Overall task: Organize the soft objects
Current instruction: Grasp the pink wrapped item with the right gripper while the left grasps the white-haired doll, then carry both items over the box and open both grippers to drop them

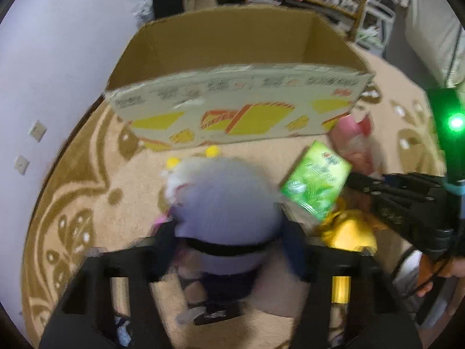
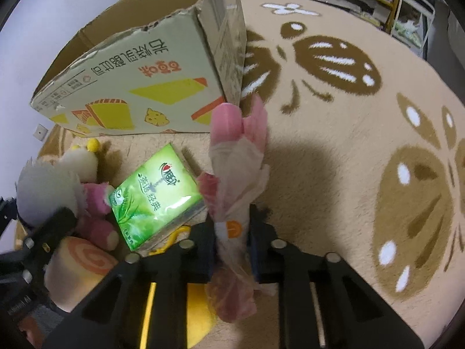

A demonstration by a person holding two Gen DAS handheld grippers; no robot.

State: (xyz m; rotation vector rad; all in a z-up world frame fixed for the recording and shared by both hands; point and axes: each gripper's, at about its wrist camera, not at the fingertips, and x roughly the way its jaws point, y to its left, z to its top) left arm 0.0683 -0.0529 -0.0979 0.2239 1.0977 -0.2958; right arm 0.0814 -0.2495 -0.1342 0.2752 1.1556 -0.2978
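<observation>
Cardboard box (image 1: 232,43) seen empty at far side of carpet (image 2: 348,145). Grey plush toy (image 1: 226,197) pinched by left claw (image 1: 229,232); pink wrapped toy (image 2: 232,174) clamped in right claw (image 2: 232,238). Green tissue pack (image 2: 157,192), swirl-patterned plush roll (image 2: 81,264) left outside. Little judged done.

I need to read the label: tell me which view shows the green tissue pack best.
The right wrist view. There the glossy green tissue pack lies close and sharp, its printed front facing the camera and fully visible. In the left wrist view the same pack sits off to the right, smaller and blurred, its print unreadable.
</observation>
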